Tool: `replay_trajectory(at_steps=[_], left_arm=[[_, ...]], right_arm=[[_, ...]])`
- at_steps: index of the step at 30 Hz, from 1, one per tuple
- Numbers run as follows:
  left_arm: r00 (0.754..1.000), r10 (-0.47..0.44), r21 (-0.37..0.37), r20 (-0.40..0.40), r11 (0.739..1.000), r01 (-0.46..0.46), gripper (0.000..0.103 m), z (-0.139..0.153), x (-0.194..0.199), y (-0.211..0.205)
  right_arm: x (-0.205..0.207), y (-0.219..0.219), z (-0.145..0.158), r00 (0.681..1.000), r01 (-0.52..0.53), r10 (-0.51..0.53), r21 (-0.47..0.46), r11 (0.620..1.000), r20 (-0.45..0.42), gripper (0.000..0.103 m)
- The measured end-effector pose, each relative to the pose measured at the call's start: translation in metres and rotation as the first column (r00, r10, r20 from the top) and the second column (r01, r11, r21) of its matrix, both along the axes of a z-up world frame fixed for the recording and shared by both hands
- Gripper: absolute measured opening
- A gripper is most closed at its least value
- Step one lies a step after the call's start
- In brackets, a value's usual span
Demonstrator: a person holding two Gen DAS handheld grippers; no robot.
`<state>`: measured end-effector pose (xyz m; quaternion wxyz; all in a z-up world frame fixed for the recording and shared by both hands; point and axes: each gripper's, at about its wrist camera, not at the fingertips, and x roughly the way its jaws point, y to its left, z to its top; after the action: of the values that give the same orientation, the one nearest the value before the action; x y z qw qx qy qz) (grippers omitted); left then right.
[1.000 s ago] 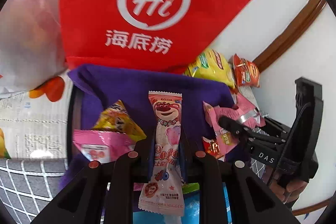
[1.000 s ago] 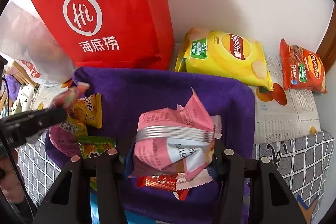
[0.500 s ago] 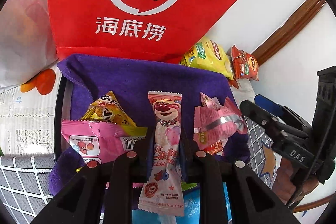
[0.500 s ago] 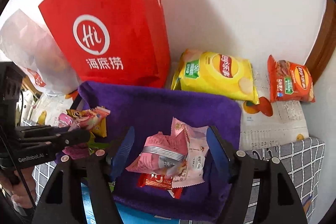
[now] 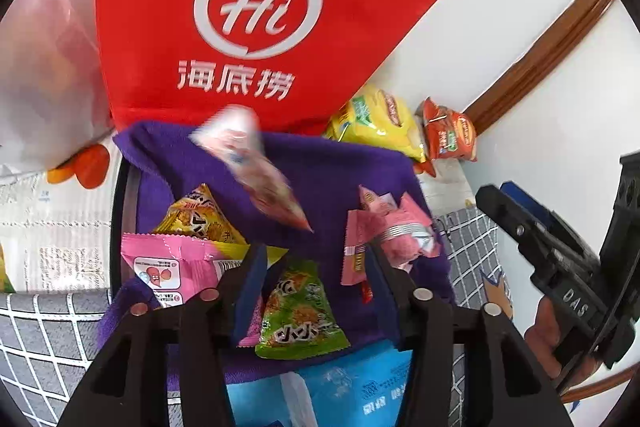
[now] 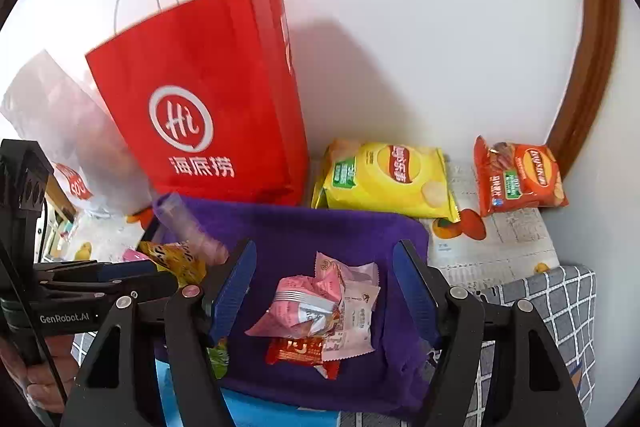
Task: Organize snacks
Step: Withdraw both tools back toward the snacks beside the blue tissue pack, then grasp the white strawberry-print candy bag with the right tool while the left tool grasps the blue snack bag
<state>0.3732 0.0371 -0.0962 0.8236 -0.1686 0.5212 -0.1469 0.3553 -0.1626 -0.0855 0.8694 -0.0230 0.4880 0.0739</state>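
- A tall red paper carrier bag (image 5: 256,27) with white cord handles is standing against the white wall, showing a white ringed "Hi" logo above three white Chinese characters.
- Just right of it, a yellow Lay's crisp packet (image 6: 386,179) and a smaller orange-red Lay's packet (image 6: 518,175) are lying on a printed paper sheet (image 6: 500,243) by the wall, touching neither gripper.
- The black left gripper body is reading "GenRobot.AI" in the right wrist view; the right one is reading "DAS" in the left wrist view.
- A purple fleece-lined tray (image 5: 332,179) is sitting on the checked grey cloth (image 5: 44,331) of the desk, holding the snacks: a yellow triangular packet (image 5: 200,219), a pink sachet (image 5: 172,263), a green packet (image 5: 300,311) and a crumpled pink wrapper pile (image 6: 324,303).
- A clear plastic bag (image 6: 60,123) is slumping left of the red bag.
- The left gripper (image 5: 316,267) is spreading its fingers, which have just been opening: the long pink bear-print candy stick (image 5: 256,167) they pinched earlier is now blurred and loose over the tray's back.
- The right gripper (image 6: 324,287) is hanging with its fingers apart above the pink pile, which it clamped a second ago; nothing is touching them.
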Motion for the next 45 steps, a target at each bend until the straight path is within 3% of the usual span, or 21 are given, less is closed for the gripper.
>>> replay_trajectory(at_steps=[12, 19, 24, 28, 34, 45], left_arm=[[0.992, -0.041, 0.017, 0.116, 0.999, 0.040, 0.059, 0.047, -0.030, -0.005], [0.977, -0.059, 0.071, 0.205, 0.996, 0.046, 0.062, 0.080, -0.056, -0.014], [0.980, -0.080, 0.092, 0.183, 0.994, 0.065, 0.062, 0.087, -0.080, -0.015], [0.974, -0.088, 0.185, 0.207, 0.982, 0.050, 0.062, 0.092, -0.110, -0.004], [0.983, -0.030, 0.224, 0.180, 0.975, -0.011, 0.062, 0.080, -0.142, 0.031], [0.996, 0.071, 0.138, 0.055, 0.987, -0.078, 0.062, 0.017, -0.174, 0.079]], right_arm=[[-0.072, -0.016, 0.022, 0.998, 0.067, -0.067, 0.013, 0.998, -0.002, 0.071], [-0.126, -0.022, 0.042, 0.995, 0.098, -0.097, -0.010, 0.995, 0.015, 0.070], [-0.155, -0.014, 0.045, 0.997, 0.080, -0.080, -0.002, 0.997, 0.014, 0.070], [-0.171, 0.002, 0.029, 0.999, 0.035, -0.032, 0.066, 0.997, -0.042, 0.070], [-0.194, 0.032, -0.009, 0.991, -0.009, 0.025, 0.120, 0.993, -0.130, 0.070], [-0.216, 0.067, -0.072, 0.962, -0.057, 0.102, 0.181, 0.982, -0.253, 0.071]])
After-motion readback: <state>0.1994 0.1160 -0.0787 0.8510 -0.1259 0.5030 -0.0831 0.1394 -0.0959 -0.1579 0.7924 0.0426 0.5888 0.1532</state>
